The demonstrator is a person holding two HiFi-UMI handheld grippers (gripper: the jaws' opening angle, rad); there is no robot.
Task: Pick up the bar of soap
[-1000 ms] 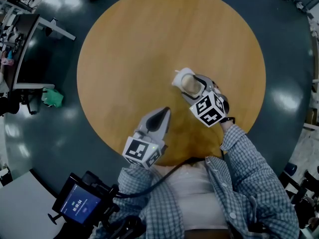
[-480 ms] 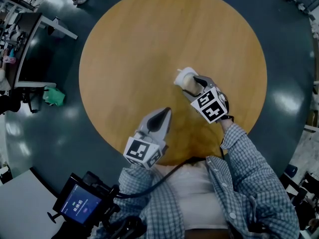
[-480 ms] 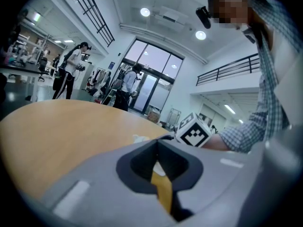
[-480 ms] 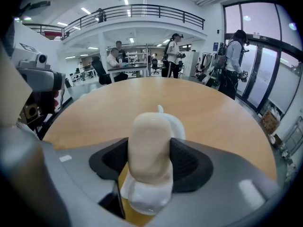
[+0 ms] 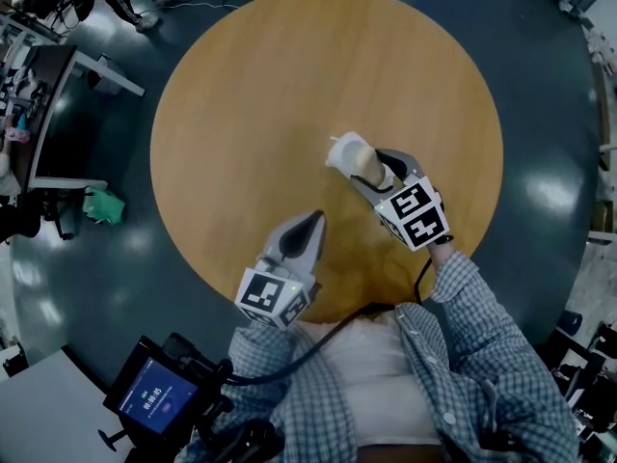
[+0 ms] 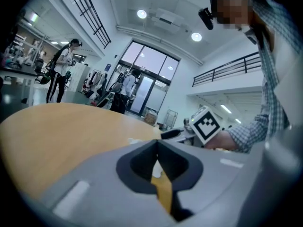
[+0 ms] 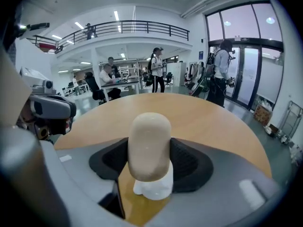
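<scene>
though lower half a second ago, now raised higher over the white dish (image 7: 154, 187) on the surface (image 5: 289, 85): bar of soap (image 7: 149, 145), pinched upright in right tool (image 7: 149, 151). left tool (image 6: 157, 148) closed on nothing, unmoved.

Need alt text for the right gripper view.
Right gripper shut on an upright beige bar of soap, a white dish showing just below it on the round wooden table. People stand beyond it.

Nothing readable here, honestly. The little screen (image 5: 154, 396) down at 7 o'clock has a few lit lines on it, but they're way too small to make out.
</scene>
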